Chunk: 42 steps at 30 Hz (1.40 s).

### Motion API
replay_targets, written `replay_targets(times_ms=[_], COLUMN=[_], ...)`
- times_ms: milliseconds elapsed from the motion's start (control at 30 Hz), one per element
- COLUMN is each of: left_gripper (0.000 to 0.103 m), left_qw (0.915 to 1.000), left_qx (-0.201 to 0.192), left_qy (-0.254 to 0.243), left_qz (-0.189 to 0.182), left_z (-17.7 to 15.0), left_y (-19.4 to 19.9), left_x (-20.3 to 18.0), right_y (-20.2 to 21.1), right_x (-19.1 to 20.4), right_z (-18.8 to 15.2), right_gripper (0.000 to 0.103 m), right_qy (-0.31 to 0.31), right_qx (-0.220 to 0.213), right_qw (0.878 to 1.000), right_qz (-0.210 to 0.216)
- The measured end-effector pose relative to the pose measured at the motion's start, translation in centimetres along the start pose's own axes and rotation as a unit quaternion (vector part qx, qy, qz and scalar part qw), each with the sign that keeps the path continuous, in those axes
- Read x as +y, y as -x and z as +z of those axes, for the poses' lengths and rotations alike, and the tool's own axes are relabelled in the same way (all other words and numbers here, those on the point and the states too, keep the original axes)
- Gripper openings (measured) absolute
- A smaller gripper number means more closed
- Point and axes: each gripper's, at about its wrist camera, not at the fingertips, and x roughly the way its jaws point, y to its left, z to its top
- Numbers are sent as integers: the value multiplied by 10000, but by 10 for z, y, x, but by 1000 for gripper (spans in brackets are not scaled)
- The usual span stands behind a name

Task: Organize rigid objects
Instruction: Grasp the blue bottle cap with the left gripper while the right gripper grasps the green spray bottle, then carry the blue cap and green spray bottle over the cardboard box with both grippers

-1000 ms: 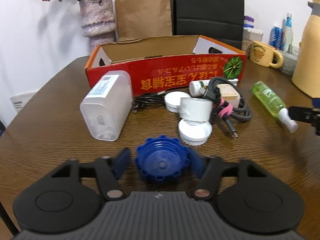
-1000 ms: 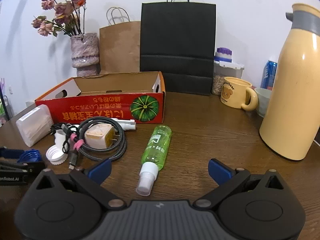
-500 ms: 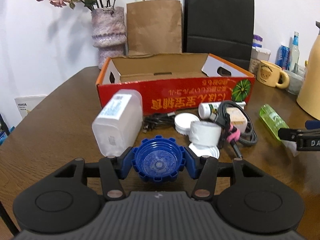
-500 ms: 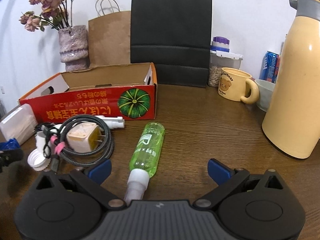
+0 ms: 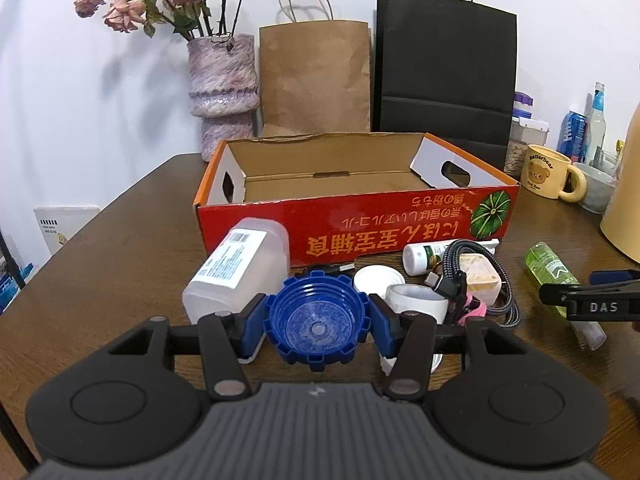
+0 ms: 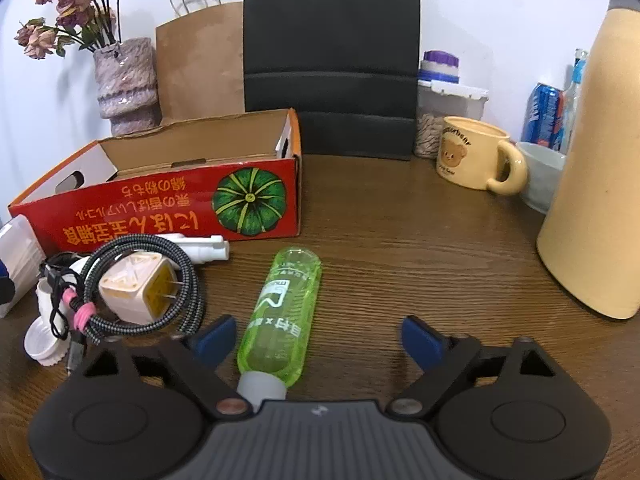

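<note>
My left gripper [image 5: 317,324] is shut on a blue ridged cap [image 5: 316,320] and holds it above the table, in front of the empty red cardboard box [image 5: 360,228]. My right gripper [image 6: 318,340] straddles a green spray bottle [image 6: 282,316] that lies on the table with its white neck toward me. Its jaws are closing, and the pads [image 6: 214,336] stand clear of the bottle. From the left wrist camera the green bottle [image 5: 552,268] and one right finger [image 5: 592,300] show at the right edge.
A clear plastic container [image 5: 236,268], white caps [image 5: 378,278], a white tube [image 5: 424,256] and a braided cable around a charger [image 6: 140,288] lie before the box. A yellow mug [image 6: 476,156], a bowl, a tall yellow thermos [image 6: 600,168], a vase [image 5: 222,92] and paper bags stand behind.
The left gripper has lifted the blue cap off the table toward the box. The right gripper has moved forward over the green bottle and its jaws have narrowed.
</note>
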Motion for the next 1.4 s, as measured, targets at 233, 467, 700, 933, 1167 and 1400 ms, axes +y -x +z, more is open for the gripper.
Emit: replay_targets(times_ms=[233, 467, 700, 933, 1167, 1400], left_gripper=[54, 54, 54, 54, 54, 54], left_qw=[10000, 9999, 9997, 9994, 9990, 9984], left_qx=[-23, -122, -209, -246, -376, -484], left_qy=[-35, -37, 3, 157, 205, 265], left_qz=[-34, -30, -86, -199, -157, -102], left_z=[-2, -3, -2, 3, 18, 39], left_y=[1, 5, 13, 25, 37, 40], left_x=[-2, -2, -2, 3, 11, 21], right_y=[5, 14, 32, 54, 68, 76], right_x=[10, 10, 17, 27, 42, 59], right_z=[-4, -8, -9, -9, -2, 18], right_gripper=[31, 30, 30, 30, 30, 30], right_qy=[254, 222, 293, 273, 275, 377], right_qx=[-102, -217, -552, -859, -1044, -1216], right_qw=[9996, 9995, 9980, 9957, 9932, 9901], right_qz=[83, 68, 64, 214, 440, 597])
